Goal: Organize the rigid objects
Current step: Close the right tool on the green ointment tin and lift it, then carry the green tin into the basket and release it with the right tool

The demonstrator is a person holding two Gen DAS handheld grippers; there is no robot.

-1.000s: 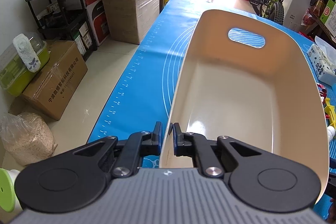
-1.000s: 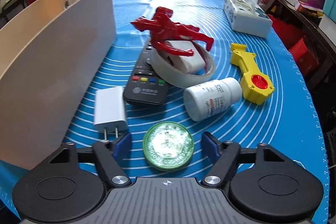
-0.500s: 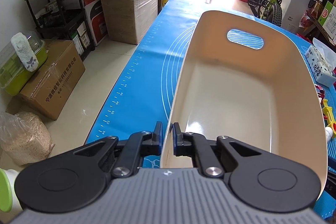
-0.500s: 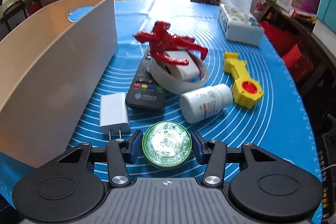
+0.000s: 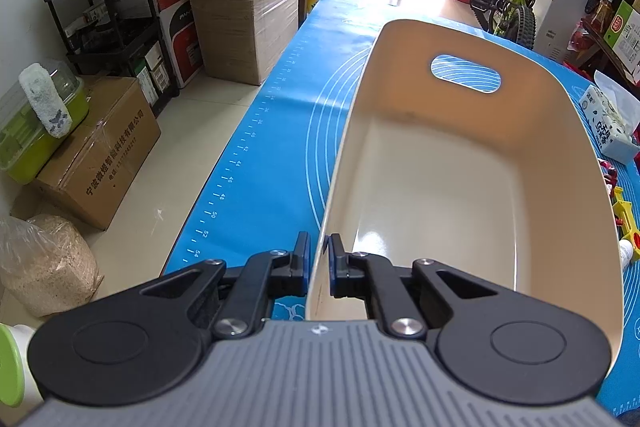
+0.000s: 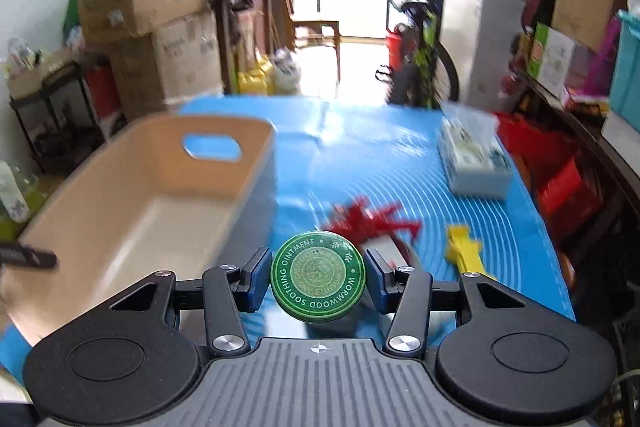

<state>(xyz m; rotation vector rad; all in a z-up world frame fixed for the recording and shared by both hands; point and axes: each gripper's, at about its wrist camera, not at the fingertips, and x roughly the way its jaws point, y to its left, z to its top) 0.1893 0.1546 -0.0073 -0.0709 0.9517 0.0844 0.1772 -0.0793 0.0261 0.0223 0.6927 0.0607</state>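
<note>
Pinching bin (image 5: 472, 187) rim w/ left gripper (image 5: 318, 263), jaws nearly closed on near wall. Holding green tin (image 6: 317, 275) in right gripper (image 6: 317, 277), pads against both sides, above blue mat (image 6: 360, 155), just right of bin. Red figure (image 6: 372, 219), yellow toy (image 6: 466, 251) on mat beyond.

- Left gripper (image 5: 318, 261), lower centre of the left wrist view: two black fingers (image 5: 300, 263) with blue pads on their inner faces.
- Black linkage arms with silver screws (image 5: 231, 327) at the pivots, running back to two rounded black housings, each with a raised disc.
- Grey ribbed body (image 5: 320, 379) along the bottom edge, marked with a small crosshair at its front.
- Right gripper (image 6: 318, 281), lower centre of the right wrist view: same build, with black fingers, blue pads (image 6: 256, 281), silver screws, ribbed grey body and crosshair.
</note>
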